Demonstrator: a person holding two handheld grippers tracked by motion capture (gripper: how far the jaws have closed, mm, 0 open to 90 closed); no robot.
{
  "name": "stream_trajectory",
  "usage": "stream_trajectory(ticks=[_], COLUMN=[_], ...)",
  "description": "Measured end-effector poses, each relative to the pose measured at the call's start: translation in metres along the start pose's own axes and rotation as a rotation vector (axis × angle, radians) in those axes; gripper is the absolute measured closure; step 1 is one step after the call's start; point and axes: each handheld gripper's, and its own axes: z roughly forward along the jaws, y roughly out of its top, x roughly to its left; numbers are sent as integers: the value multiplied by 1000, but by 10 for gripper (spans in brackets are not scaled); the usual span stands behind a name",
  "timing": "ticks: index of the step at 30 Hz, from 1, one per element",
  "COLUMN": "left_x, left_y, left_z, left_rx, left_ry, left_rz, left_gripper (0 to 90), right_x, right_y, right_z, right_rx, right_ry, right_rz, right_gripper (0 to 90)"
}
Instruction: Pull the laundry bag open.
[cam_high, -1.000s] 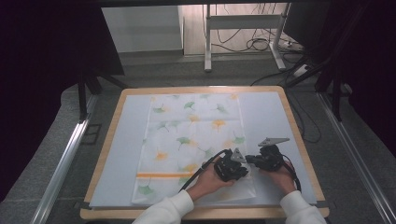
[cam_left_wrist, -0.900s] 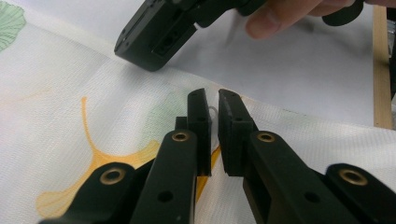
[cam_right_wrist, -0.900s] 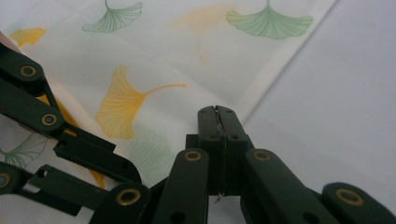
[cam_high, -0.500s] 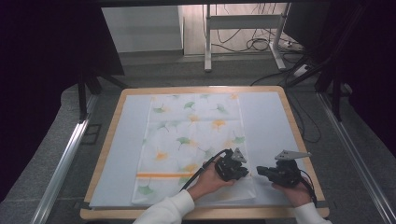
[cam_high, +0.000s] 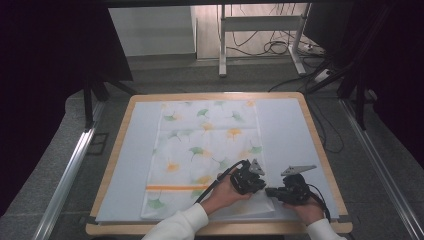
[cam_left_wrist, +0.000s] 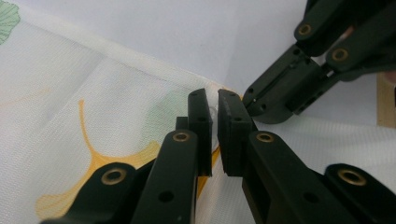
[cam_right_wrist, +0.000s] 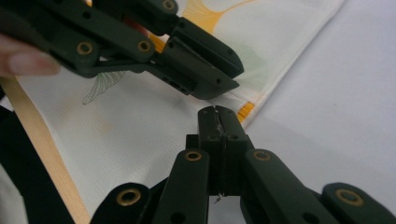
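Item 1, nearest the person: right gripper (cam_high: 272, 191), held low over the near right part of the table, its 2 jaws pressed flat together; in the right gripper view a thin wisp shows along the seam between them, but whether it is cloth cannot be told. Item 2: left gripper (cam_high: 256, 183), just beside it to the left, jaws drawn narrow with a slim gap; in the left gripper view a small fold of fabric sits pinched between the pads at the cloth's edge. Item 3: cloth (cam_high: 200, 150), white with green and orange leaf print and 1 orange stripe (cam_high: 170, 188) near its close end (the near right corner looks folded over, pale side up), lying flat on the pale sheet (cam_high: 285, 130) that covers the wooden-rimmed table (cam_high: 320, 145). Item 4, beyond the table: grey floor with cables (cam_high: 280, 47).
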Motion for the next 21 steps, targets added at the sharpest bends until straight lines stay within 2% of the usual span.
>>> stream_trajectory(ticks=[2, 8, 16, 21], left_x=[0, 0, 0, 1], left_y=[0, 0, -1, -2], left_z=[0, -3, -4, -7], left_rx=[4, 27, 30, 27], left_ry=[3, 9, -3, -4], left_rz=[7, 27, 19, 33], left_gripper=[852, 870, 900, 900], right_x=[-2, -5, -5, -6], right_y=[0, 1, 1, 1], right_z=[0, 0, 0, 0], right_rx=[3, 11, 12, 12], right_ry=[10, 26, 29, 36], right_rz=[20, 35, 29, 31], right_gripper=[897, 899, 899, 899])
